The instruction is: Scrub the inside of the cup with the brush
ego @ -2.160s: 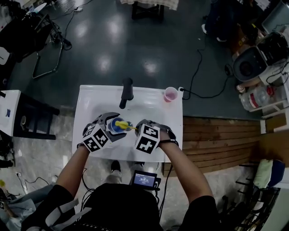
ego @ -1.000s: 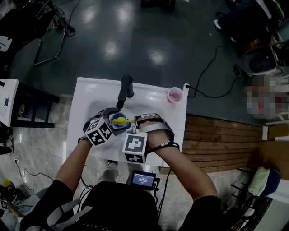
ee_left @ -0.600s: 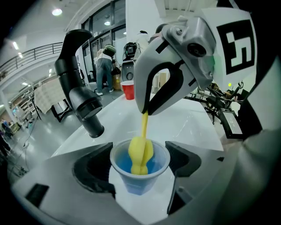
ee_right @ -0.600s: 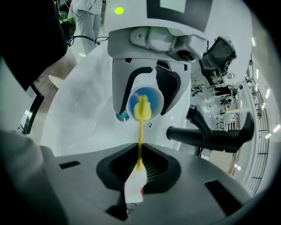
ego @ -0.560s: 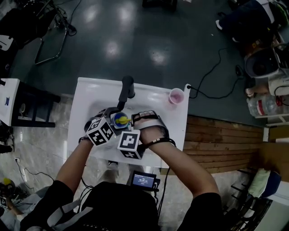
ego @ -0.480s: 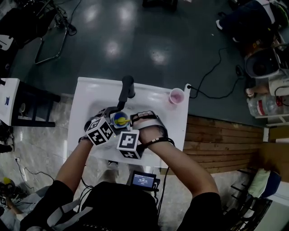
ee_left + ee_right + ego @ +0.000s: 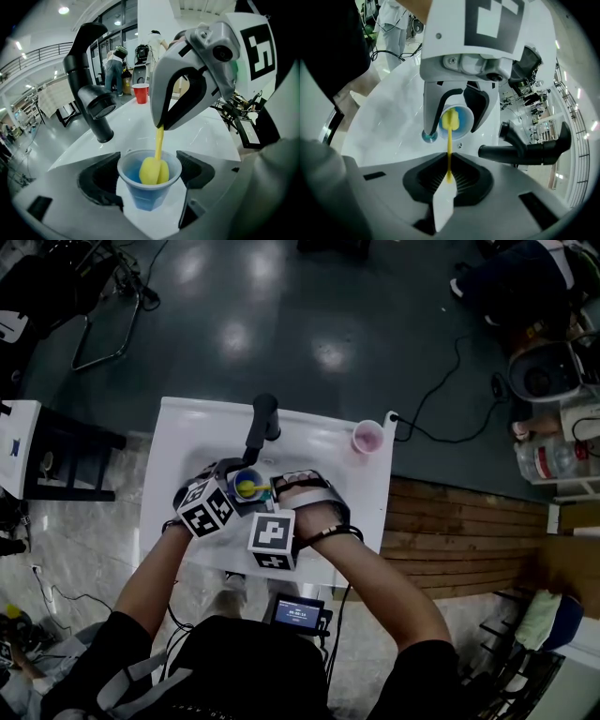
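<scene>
A small blue cup (image 7: 245, 493) hangs over the white sink (image 7: 314, 451), and my left gripper (image 7: 240, 491) is shut on its sides. In the left gripper view the cup (image 7: 146, 199) sits upright between the two dark pads. A yellow brush (image 7: 153, 170) has its soft head inside the cup, with the thin handle rising to my right gripper (image 7: 161, 125). In the right gripper view the right gripper (image 7: 449, 180) is shut on the brush handle (image 7: 449, 152), and the head reaches into the cup (image 7: 462, 120).
A black faucet (image 7: 262, 427) stands at the sink's back, just beyond the cup, and also shows as the faucet (image 7: 91, 101). A pink cup (image 7: 367, 437) stands at the back right corner. A drain (image 7: 428, 136) lies below the cup. Dark floor and cables surround the sink.
My right gripper has swung left and closer to me, standing the brush more upright in the cup. The left gripper and cup have drifted slightly toward the faucet.
</scene>
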